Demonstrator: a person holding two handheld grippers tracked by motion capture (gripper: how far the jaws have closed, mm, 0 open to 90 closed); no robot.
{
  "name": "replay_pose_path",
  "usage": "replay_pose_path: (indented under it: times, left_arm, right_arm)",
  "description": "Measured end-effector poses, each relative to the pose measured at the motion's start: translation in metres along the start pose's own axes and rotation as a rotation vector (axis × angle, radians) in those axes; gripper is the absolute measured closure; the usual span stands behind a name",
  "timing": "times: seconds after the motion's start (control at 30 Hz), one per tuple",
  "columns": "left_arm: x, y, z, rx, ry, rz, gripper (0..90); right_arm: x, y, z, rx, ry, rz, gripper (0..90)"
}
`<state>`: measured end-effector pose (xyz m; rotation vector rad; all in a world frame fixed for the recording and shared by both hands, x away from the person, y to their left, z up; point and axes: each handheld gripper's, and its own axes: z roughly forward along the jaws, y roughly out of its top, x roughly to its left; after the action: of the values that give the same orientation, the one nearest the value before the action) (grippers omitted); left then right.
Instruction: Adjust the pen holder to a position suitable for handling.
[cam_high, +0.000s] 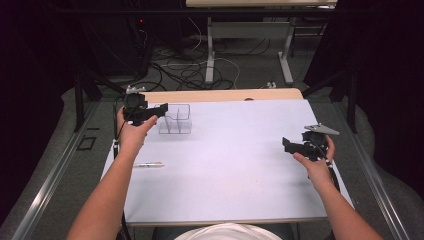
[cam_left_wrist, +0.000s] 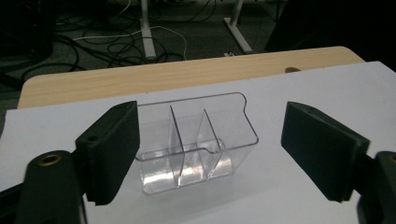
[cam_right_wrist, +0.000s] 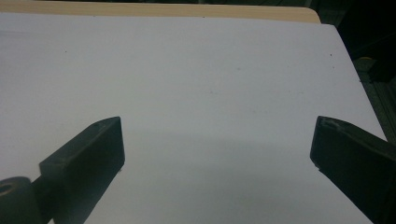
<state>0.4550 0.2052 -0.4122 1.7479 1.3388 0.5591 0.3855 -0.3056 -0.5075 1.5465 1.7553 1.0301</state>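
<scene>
Left gripper (cam_left_wrist: 210, 154) fingers (cam_left_wrist: 112, 149) gape before clear organizer (cam_left_wrist: 196, 140), untouched.

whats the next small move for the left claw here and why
Probably ease the left claw forward and down around the clear organizer: its jaws stand wide open, the organizer sits between and just beyond them, untouched, upright on the white sheet.

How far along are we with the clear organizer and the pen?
Nothing looks done yet. The clear organizer stands empty on the white mat, framed by the open left gripper, not gripped. The pen lies untouched near the left forearm. The right gripper is open over bare mat. Any grasping or loading remains.
</scene>
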Motion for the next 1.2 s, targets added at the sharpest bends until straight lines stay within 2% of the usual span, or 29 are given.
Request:
replay_pose_path:
  times: [0.2,0.23,0.3,0.43,0.6,0.73,0.77,1.2]
  left_arm:
    - [0.001,0.012,0.009,0.012,0.031,0.017,26.9]
    - [0.000,0.014,0.010,0.016,0.041,0.019,31.6]
    - [0.001,0.017,0.012,0.017,0.049,0.024,33.4]
    - [0.002,0.023,0.018,0.019,0.078,0.024,37.8]
    - [0.003,0.026,0.027,0.021,0.090,0.022,44.1]
    - [0.006,0.025,0.037,0.061,0.135,0.036,46.4]
    - [0.006,0.024,0.040,0.059,0.134,0.021,46.4]
    - [0.017,0.017,0.063,0.189,0.200,-0.024,55.3]
  right_arm:
    - [0.000,-0.001,0.001,0.005,0.005,-0.003,2.7]
    - [0.000,-0.001,0.002,0.005,0.007,-0.002,2.8]
    - [0.000,-0.001,0.002,0.006,0.008,-0.002,2.8]
    - [0.000,-0.001,0.002,0.007,0.008,-0.006,2.8]
    - [0.000,-0.002,0.002,0.014,0.008,-0.001,2.8]
    - [0.000,-0.002,0.004,0.014,0.011,-0.002,2.9]
    - [0.000,-0.002,0.004,0.014,0.011,-0.002,2.9]
    - [0.001,-0.004,0.006,0.030,0.018,-0.001,3.3]
